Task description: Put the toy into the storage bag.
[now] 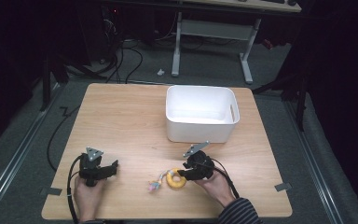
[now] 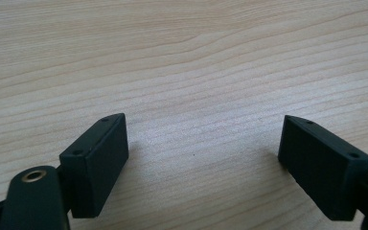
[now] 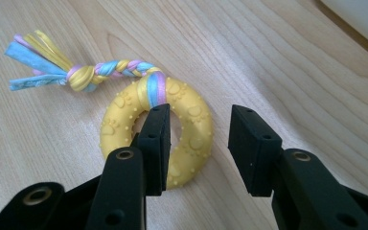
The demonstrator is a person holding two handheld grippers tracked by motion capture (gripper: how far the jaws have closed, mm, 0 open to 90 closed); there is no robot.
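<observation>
One yellow ring toy (image 3: 159,139) lies flat on the wooden table (image 1: 121,121), near the front edge and in front of the one white bin (image 1: 200,114), well apart from it. The ring carries raised paw prints and one braided tail of yellow, blue and pink strips (image 3: 52,67), knotted to its rim and ending in a loose tassel.

Two grippers are in use, one per hand. The right gripper (image 3: 199,143) is at the ring: one jaw stands in the ring's centre hole, the other outside the rim on bare wood. A clear gap remains between the outer jaw and the ring wall; whether the inner jaw touches the ring cannot be told.

The left gripper (image 2: 203,158) rests at the table's front left, well apart from the toy, jaws spread wide over bare wood with nothing between them.
</observation>
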